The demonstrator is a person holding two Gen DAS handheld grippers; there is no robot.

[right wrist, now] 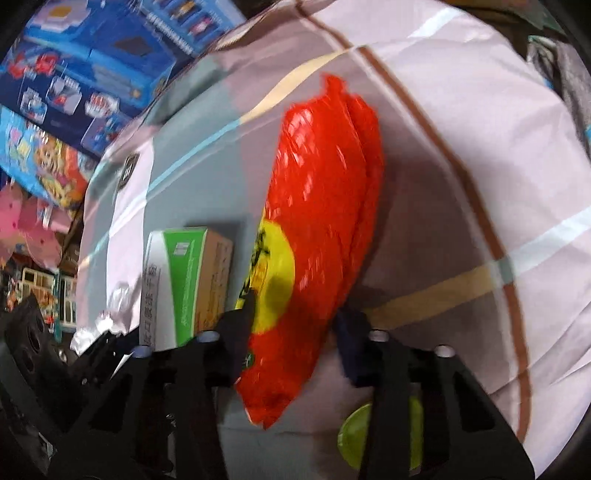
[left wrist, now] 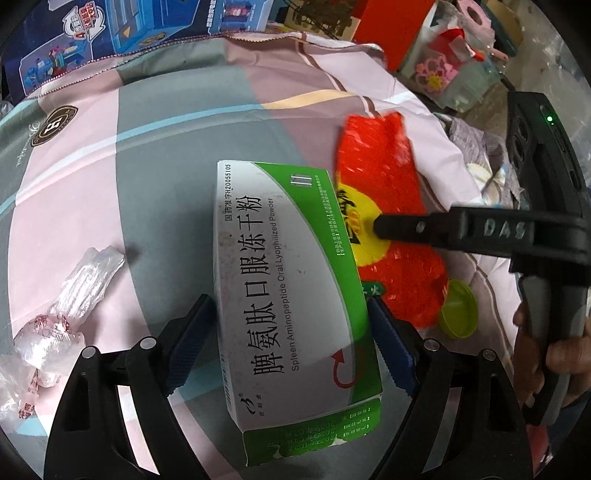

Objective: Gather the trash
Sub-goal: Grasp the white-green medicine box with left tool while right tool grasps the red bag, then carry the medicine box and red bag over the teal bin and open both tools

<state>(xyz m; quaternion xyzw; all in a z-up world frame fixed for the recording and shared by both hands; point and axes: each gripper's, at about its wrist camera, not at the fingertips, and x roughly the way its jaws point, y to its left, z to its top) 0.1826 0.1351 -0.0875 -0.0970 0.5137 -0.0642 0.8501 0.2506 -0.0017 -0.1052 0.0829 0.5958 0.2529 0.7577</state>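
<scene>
A white and green medicine box [left wrist: 291,280] lies on the checked cloth [left wrist: 147,166], between the fingers of my left gripper [left wrist: 291,325]. The jaws stand wide, with the blue pads close beside its long sides. To its right lies a red snack packet [left wrist: 388,206] with a yellow circle. A finger [left wrist: 406,227] of my right gripper rests on that circle. In the right wrist view my right gripper [right wrist: 297,321] is shut on the near end of the red packet [right wrist: 325,206], which bulges upward. The medicine box [right wrist: 184,277] stands just left of it.
A green bottle cap [left wrist: 458,310] lies by the packet's near end, and a crumpled clear wrapper [left wrist: 74,295] lies to the left. Blue toy boxes [left wrist: 129,33] border the far edge. Cluttered bags and bins [left wrist: 454,66] stand at the far right. A person's hand [left wrist: 554,350] holds the right gripper's handle.
</scene>
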